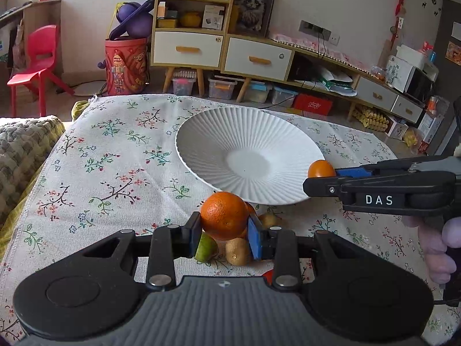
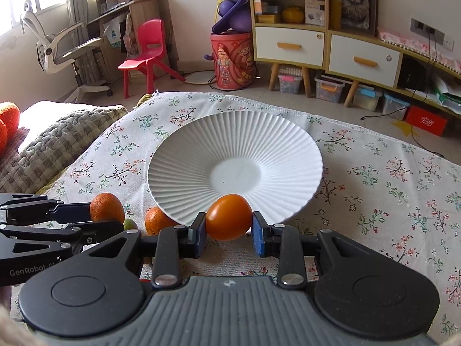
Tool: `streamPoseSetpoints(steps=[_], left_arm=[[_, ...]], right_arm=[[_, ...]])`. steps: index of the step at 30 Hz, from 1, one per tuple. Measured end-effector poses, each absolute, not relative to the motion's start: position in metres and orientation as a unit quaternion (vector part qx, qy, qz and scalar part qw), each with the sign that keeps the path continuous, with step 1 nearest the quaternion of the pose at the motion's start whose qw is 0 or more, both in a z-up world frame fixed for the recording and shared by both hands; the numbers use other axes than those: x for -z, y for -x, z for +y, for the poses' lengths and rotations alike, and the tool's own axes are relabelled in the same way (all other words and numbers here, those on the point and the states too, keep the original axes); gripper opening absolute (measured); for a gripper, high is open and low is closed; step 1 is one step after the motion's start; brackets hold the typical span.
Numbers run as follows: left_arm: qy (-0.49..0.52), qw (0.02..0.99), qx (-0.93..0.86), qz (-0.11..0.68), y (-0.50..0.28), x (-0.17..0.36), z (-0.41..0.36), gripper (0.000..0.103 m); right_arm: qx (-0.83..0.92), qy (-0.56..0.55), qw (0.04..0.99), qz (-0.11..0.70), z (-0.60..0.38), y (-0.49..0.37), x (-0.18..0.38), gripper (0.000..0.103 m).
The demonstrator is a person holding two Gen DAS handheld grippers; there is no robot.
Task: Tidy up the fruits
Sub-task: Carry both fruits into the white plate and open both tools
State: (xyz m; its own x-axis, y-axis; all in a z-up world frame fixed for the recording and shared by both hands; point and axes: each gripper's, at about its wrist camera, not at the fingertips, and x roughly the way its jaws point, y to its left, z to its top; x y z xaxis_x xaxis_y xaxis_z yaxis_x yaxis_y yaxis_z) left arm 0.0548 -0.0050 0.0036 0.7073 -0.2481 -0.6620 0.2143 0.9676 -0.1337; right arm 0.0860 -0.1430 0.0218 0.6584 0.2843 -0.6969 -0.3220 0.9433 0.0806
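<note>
My left gripper (image 1: 224, 232) is shut on a large orange (image 1: 224, 214), held above a green lime (image 1: 206, 248), two brown kiwis (image 1: 237, 250) and another orange behind. My right gripper (image 2: 229, 230) is shut on a smooth orange persimmon (image 2: 228, 217) at the near rim of the empty white ribbed plate (image 2: 201, 150). In the left wrist view the right gripper (image 1: 314, 183) with the persimmon (image 1: 320, 168) is at the plate's (image 1: 219, 132) right rim. In the right wrist view the left gripper (image 2: 95, 222) holds its orange (image 2: 106, 207) at far left, beside a second orange (image 2: 157, 221).
A floral cloth (image 2: 389, 178) covers the table; its far edge drops to the floor. A knitted blanket (image 2: 52, 147) lies at the left. Cabinets, a red bin and a red chair stand behind.
</note>
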Motion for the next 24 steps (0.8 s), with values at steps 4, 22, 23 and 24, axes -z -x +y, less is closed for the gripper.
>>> streamPoseSetpoints(steps=[4, 22, 23, 24], left_arm=[[0.011, 0.927, 0.138, 0.348, -0.070, -0.005, -0.012, 0.019], [-0.054, 0.917, 0.170, 0.356, -0.142, 0.023, -0.041, 0.019], [-0.055, 0.917, 0.170, 0.357, -0.144, 0.024, -0.042, 0.019], [-0.057, 0.917, 0.171, 0.357, -0.146, 0.025, -0.043, 0.019]], right_arm=[[-0.170, 0.024, 0.914, 0.367, -0.145, -0.095, -0.022, 0.029], [-0.187, 0.036, 0.903, 0.386, -0.149, -0.137, 0.000, 0.030], [-0.188, 0.038, 0.901, 0.389, -0.148, -0.139, 0.002, 0.030], [-0.190, 0.041, 0.901, 0.389, -0.147, -0.139, 0.003, 0.030]])
